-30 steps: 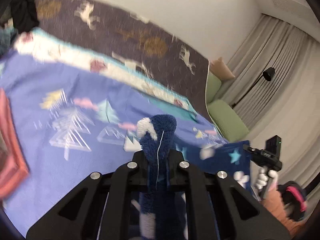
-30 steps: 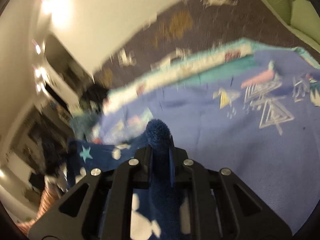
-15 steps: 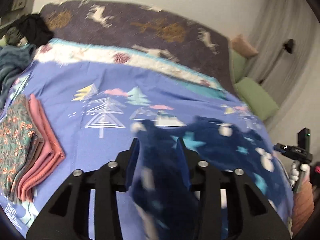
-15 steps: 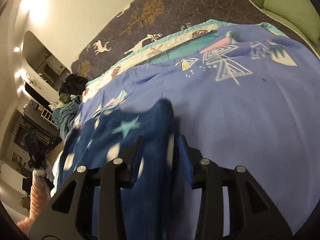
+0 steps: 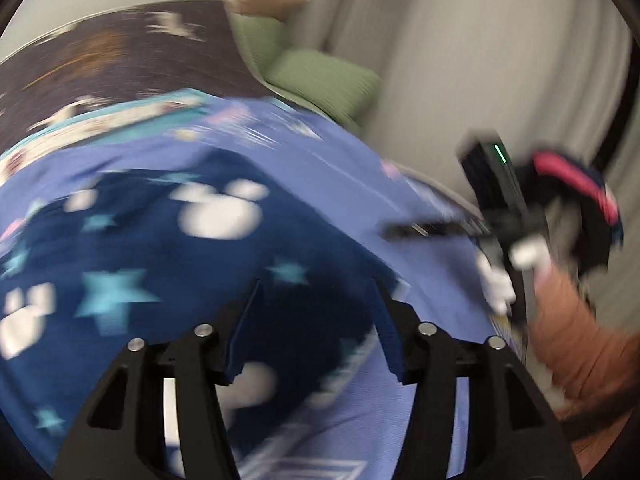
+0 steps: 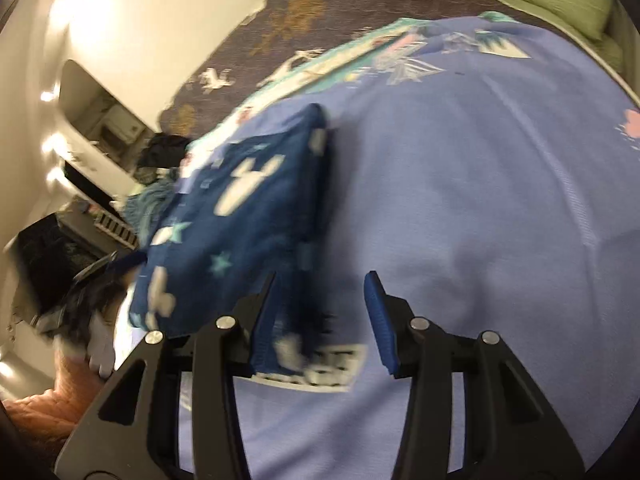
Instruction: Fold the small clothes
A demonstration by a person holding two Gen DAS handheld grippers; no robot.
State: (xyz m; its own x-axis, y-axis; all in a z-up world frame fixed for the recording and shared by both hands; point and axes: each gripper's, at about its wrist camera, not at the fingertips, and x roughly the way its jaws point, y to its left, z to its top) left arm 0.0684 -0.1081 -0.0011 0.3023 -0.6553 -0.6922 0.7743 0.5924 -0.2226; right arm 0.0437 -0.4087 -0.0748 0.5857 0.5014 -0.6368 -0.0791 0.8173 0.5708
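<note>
A dark blue fleece garment (image 5: pixel 168 256) with white mouse heads and teal stars lies spread on the light blue bed cover (image 5: pixel 344 184). My left gripper (image 5: pixel 316 300) is open just above its near edge, holding nothing. In the right wrist view the garment (image 6: pixel 240 208) lies left of centre. My right gripper (image 6: pixel 320 300) is open over its near right corner, empty. The other gripper and its hand (image 5: pixel 508 224) show at the right of the blurred left wrist view.
A dark blanket with deer (image 6: pixel 304 12) covers the head of the bed. Green cushions (image 5: pixel 320 80) and curtains (image 5: pixel 480 60) lie beyond the bed's right side. A pile of clothes (image 6: pixel 160 160) sits at the far left. Furniture (image 6: pixel 52 248) stands left of the bed.
Both grippers were shut on the raised blue garment one second ago. They lowered it onto the bed, opened and let go. The left view has swung to the right.
</note>
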